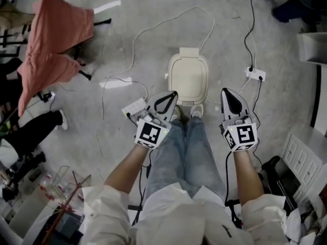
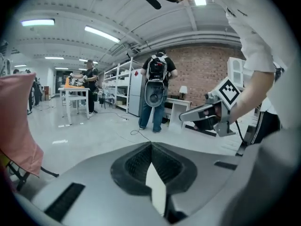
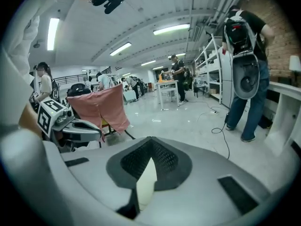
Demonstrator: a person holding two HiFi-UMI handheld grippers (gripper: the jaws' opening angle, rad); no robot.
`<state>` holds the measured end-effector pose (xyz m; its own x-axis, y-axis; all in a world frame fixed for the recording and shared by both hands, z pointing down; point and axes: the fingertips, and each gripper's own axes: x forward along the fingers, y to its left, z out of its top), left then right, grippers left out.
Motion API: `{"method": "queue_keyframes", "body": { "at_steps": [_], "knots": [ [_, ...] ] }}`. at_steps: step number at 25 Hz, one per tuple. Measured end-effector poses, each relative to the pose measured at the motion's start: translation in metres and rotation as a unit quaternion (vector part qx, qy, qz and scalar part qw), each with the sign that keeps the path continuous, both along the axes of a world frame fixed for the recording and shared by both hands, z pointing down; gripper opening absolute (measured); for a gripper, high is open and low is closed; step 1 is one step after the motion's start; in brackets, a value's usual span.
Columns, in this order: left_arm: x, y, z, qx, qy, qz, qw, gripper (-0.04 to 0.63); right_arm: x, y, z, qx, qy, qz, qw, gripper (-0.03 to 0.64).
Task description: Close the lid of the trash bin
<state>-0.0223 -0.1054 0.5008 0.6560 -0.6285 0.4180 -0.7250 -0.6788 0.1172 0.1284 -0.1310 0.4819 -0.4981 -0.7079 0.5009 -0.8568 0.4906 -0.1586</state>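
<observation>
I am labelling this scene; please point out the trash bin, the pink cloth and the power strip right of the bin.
trash bin (image 1: 188, 78): head view, middle of lid.
pink cloth (image 1: 53, 40): head view, middle of fabric.
power strip (image 1: 255, 74): head view, white body.

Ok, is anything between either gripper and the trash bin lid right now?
Nothing visible. The trash bin stands on the floor just past the person's shoes, with the left gripper and right gripper, both shut and empty, flanking its near end. Its lid already looks closed.
</observation>
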Motion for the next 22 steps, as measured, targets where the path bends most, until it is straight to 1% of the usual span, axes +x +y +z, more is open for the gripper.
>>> {"method": "queue_keyframes", "body": {
  "at_steps": [2,5,10,12,16,22],
  "knots": [
    [-0.003,-0.006,-0.046,0.026,0.011,-0.017,0.9995,0.025,0.003,-0.003,-0.044,0.025,-0.01,0.017,0.999,0.018],
    [-0.01,-0.005,-0.118,0.059,0.041,-0.047,0.9963,0.025,0.009,0.002,-0.111,0.056,-0.024,0.039,0.997,0.018],
    [-0.029,0.012,-0.226,0.081,0.072,-0.102,0.9889,0.025,0.026,0.026,-0.214,0.1,-0.036,0.064,0.992,0.018],
    [-0.04,0.013,-0.262,0.1,0.079,-0.119,0.9847,0.025,0.03,0.031,-0.247,0.123,-0.034,0.067,0.99,0.018],
    [-0.064,0.018,-0.317,0.142,0.083,-0.145,0.9757,0.025,0.038,0.041,-0.294,0.157,-0.032,0.076,0.984,0.018],
    [-0.088,0.033,-0.365,0.18,0.082,-0.172,0.965,0.025,0.061,0.058,-0.34,0.193,-0.037,0.102,0.975,0.018]
  ]
}}
